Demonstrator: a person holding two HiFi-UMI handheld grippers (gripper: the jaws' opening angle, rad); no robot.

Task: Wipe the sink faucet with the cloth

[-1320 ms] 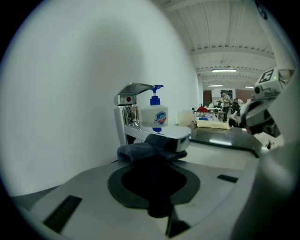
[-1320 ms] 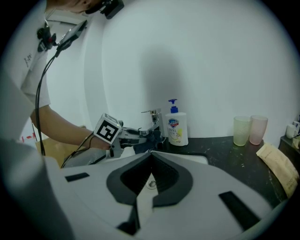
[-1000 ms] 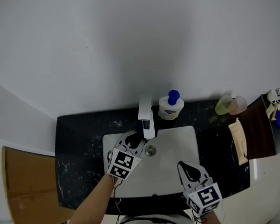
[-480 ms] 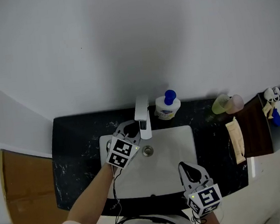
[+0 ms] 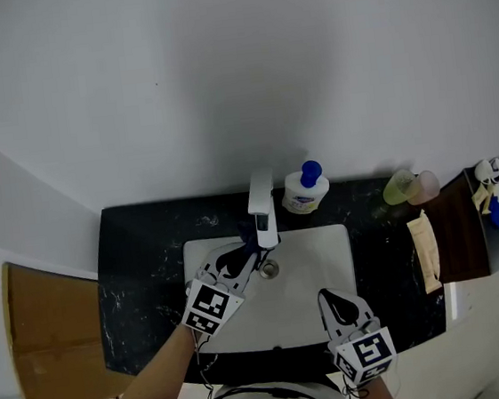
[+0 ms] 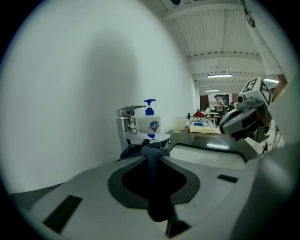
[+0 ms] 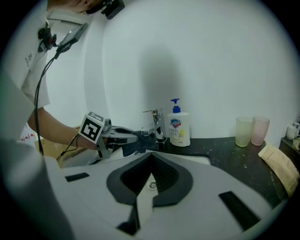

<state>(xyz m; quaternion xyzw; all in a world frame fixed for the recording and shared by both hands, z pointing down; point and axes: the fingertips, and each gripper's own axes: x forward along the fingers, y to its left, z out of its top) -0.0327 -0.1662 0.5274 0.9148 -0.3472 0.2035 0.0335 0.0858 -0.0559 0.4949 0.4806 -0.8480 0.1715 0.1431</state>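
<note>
Standing by the counter, I saw the left claw clamped on a dark blue cloth, its jaws closed down to the thickness of the fabric. A strip of the cloth ran back between them and a crumpled bunch stuck out past the tips. Directly ahead of those tips stood the squared chrome faucet, and the bunched cloth sat against the left side of its spout, as far as I could tell touching it. Just past the faucet, ahead and to that claw's right, was a white pump bottle of soap with a blue cap. The small round drain lay close by the claw's right side, down in the white rectangular sink basin. The right claw hung well apart from the left one, over the near edge of the basin, its jaws brought together at the tips and gripping nothing. Farther ahead and to its right, on the black speckled stone counter, two translucent cups stood side by side, one yellowish and one pink.
</note>
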